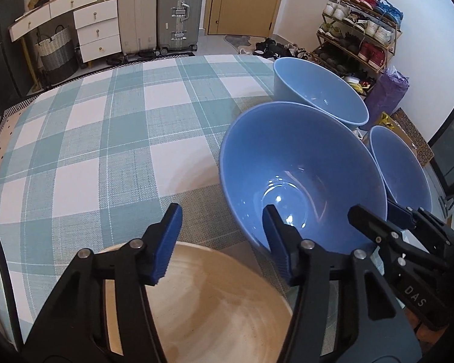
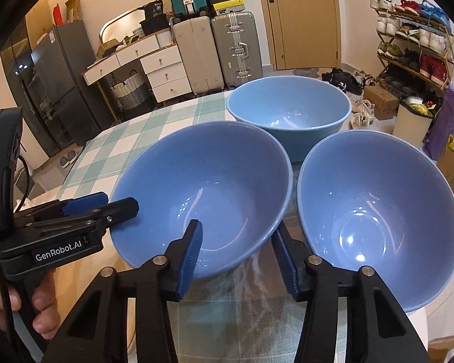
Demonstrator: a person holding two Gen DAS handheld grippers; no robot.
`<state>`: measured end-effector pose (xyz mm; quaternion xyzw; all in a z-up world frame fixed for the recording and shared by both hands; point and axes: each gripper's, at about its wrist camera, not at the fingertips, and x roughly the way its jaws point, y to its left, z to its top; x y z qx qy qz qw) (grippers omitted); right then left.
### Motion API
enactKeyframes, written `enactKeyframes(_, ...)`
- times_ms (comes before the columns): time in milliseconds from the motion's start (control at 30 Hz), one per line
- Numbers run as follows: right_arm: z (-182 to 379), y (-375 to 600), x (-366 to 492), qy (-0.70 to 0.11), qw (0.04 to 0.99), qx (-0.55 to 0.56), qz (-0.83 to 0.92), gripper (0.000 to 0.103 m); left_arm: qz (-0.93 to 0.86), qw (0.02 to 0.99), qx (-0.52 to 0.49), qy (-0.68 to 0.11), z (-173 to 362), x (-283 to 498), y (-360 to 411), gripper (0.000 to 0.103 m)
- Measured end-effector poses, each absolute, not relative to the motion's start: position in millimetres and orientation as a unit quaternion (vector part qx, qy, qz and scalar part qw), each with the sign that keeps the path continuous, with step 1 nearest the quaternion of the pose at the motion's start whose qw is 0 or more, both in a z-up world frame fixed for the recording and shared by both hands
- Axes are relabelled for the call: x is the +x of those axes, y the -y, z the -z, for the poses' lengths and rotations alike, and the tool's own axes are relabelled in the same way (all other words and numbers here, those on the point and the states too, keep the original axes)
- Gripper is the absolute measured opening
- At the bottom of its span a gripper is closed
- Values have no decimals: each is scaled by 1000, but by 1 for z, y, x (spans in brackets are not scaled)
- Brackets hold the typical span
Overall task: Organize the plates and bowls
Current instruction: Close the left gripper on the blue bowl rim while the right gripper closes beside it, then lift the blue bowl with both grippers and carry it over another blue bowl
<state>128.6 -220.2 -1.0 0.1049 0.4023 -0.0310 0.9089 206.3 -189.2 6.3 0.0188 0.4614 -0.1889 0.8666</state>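
Bowls – three, blue – on checked cloth; both grippers straddle one's rim, pads unclamped.

The lower frame edge in the left wrist view is cutting off the near part of a beige plate — black tong arms are covering its sides. The third blue bowl is sitting partly hidden behind the middle blue bowl. In the right wrist view, a hand is showing only fingers — the picture's left edge is cropping the rest.
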Motion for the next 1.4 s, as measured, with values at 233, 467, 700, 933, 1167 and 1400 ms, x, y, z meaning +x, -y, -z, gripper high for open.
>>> enactKeyframes(233,4,218,128,-396,913,92,37,39,195,869,25,-453,-7,207,196,19)
enactKeyframes(467,5,216,129,-395,914,83,40,35,193,873,35,-446,-8,202,197,16)
enactKeyframes(700,5,212,127,-396,914,80,35,35,187,882,38,-432,-17,192,192,16)
enactKeyframes(933,0,213,123,-391,917,78,32,35,186,888,37,-419,-29,180,187,16)
enactKeyframes(1167,-13,211,111,-377,923,73,32,35,189,897,38,-398,-48,163,185,16)
enactKeyframes(1400,-32,211,102,-362,929,66,33,35,190,904,38,-380,-70,148,184,16)
